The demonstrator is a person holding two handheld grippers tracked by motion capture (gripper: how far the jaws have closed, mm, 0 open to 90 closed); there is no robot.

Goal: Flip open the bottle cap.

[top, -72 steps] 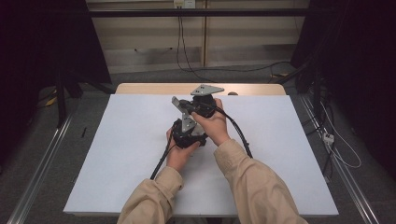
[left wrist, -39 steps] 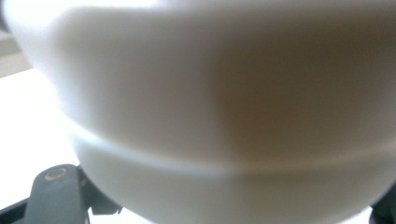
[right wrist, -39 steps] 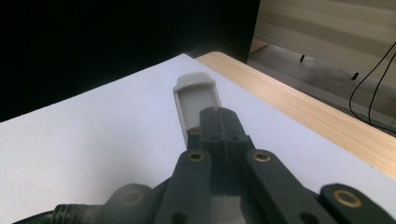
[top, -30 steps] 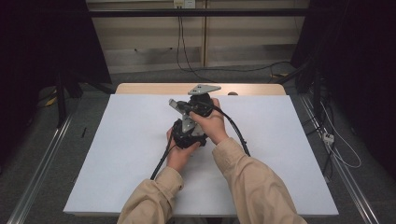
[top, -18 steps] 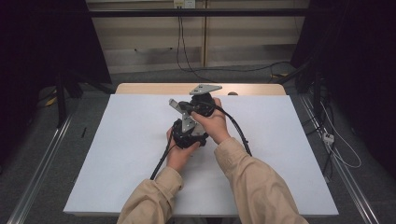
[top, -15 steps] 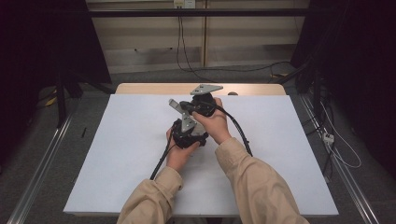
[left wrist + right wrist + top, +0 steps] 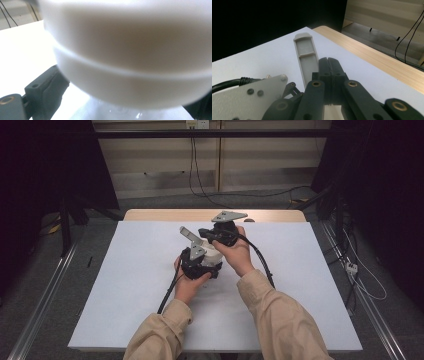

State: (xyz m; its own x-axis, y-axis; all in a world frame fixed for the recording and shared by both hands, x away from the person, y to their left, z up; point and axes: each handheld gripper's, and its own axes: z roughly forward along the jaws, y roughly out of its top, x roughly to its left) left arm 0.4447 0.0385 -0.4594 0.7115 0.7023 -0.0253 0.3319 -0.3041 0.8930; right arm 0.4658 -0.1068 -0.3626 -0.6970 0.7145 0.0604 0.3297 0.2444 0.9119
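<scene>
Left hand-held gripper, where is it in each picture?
High view: the left hand-held gripper is mid-table, closed around a white pot.
Left gripper view: its own jaw is at bottom left, against the pot.
Right gripper view: its grey plate is at bottom left.
Shared landmark: the white table cover.

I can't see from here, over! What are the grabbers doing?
Left gripper clamped on white tub. Right gripper shut, grey strip beside its jaws. Nothing else on the table, over.
</scene>
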